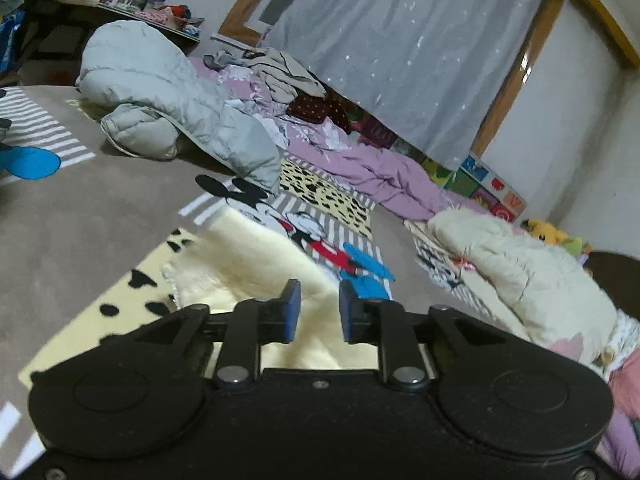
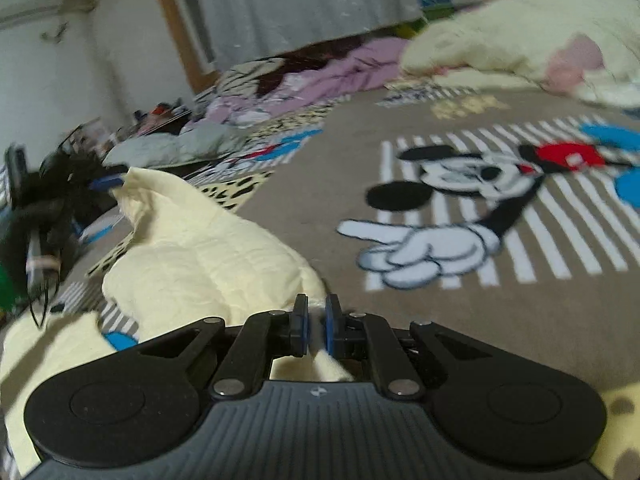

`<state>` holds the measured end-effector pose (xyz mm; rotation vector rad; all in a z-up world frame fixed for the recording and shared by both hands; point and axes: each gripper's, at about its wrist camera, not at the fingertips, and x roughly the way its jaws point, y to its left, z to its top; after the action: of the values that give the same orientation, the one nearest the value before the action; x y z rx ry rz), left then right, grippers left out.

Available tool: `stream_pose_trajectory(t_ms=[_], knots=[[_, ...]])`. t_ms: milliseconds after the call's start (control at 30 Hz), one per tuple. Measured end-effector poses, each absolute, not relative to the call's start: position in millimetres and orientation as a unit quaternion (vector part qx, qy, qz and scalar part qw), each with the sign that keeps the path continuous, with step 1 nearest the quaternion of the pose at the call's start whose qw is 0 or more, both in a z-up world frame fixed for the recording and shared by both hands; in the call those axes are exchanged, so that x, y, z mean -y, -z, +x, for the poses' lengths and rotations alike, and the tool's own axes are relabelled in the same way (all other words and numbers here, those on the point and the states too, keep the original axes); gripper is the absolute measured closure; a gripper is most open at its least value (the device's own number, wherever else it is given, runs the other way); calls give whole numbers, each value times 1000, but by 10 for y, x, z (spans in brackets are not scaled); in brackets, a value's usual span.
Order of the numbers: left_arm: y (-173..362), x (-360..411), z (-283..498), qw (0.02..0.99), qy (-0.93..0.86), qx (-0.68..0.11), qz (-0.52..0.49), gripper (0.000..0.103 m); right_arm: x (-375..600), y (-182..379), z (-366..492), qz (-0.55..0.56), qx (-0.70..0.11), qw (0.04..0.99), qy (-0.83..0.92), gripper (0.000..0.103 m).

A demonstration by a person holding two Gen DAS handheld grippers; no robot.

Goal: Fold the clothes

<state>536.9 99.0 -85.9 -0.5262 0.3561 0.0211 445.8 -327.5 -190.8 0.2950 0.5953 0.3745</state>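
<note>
Right up against the lens on my right wrist cam is the right gripper (image 2: 316,328), fingers squeezed together on a fold of the pale yellow garment (image 2: 200,256), cloth pinched between the blue pads. That garment runs from the jaws up toward 10 o'clock, where the other gripper shows, too blurred there to read. On the left wrist cam the left gripper (image 1: 319,312) has its fingers apart with a clear gap, the yellow cloth (image 1: 256,256) showing through it and reaching toward 11 o'clock, nothing clamped that I can see.

Biggest thing around is the brown cartoon-mouse rug (image 2: 500,320) everything lies on. Then the grey starry curtain (image 1: 400,40) at 12 to 1 o'clock, the crumpled purple bedding (image 1: 360,160) along its base, the grey puffer jacket (image 1: 168,92) at 10 o'clock, and the cream fluffy coat (image 1: 512,264) at 3 o'clock. Smallest, a yellow plush toy (image 1: 544,230) just beyond that coat
</note>
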Motion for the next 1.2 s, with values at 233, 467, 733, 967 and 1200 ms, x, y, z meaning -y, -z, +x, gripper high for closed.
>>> stream_pose_trajectory(t_ms=[233, 467, 733, 967, 1200], knots=[[960, -921, 4911, 942, 10, -215, -258, 58, 3280, 1923, 4478, 146, -299, 926, -180, 86], [1256, -789, 4262, 905, 47, -287, -309, 55, 3505, 1909, 4417, 226, -304, 907, -184, 71], [1480, -496, 4225, 860, 68, -307, -401, 87, 3772, 1941, 4197, 344, -306, 858, -228, 58], [1309, -396, 4224, 864, -31, -396, -309, 77, 3462, 1932, 3877, 291, -362, 839, -283, 42], [1041, -658, 3328, 900, -47, -338, -271, 52, 3306, 1920, 3513, 276, -387, 830, -291, 40]])
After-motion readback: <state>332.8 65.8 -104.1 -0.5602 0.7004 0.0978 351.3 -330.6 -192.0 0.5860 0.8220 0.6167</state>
